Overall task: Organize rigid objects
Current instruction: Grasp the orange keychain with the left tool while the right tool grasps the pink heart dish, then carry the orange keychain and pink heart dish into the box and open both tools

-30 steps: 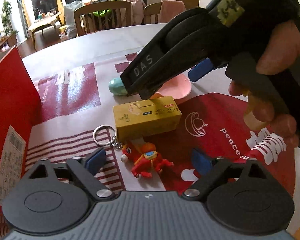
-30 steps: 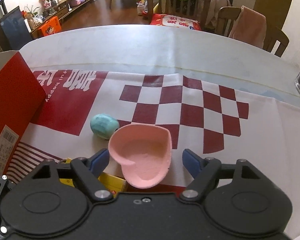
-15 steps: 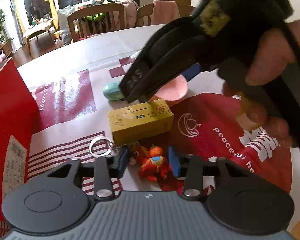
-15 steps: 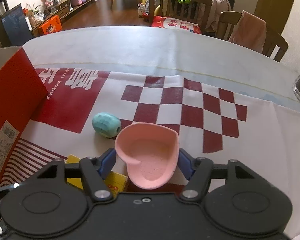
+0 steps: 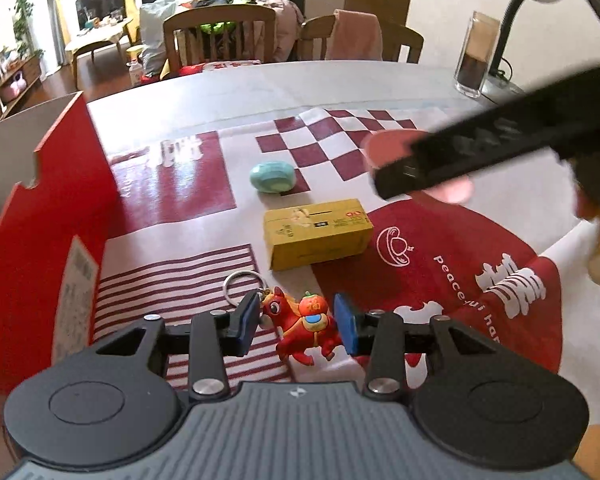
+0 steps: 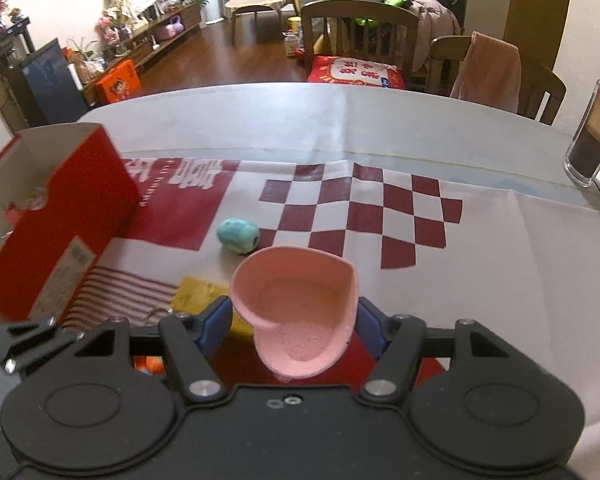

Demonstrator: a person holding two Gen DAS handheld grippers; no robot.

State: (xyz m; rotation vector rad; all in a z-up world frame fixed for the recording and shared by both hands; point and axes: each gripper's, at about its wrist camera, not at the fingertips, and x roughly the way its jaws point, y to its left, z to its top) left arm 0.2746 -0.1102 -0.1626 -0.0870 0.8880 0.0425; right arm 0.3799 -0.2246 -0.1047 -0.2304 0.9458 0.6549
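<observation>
Red horse keychain (image 5: 304, 330) and pink heart dish (image 6: 300, 312) are now pinched in your left tool (image 5: 296, 326) and right tool (image 6: 294, 322), both lifted off the table (image 6: 380, 120), ready for the red box (image 6: 60, 216) at frame left.

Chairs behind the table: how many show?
2: one slatted chair past the far edge, one chair with a pink cloth to its right. Others may be hidden.
</observation>
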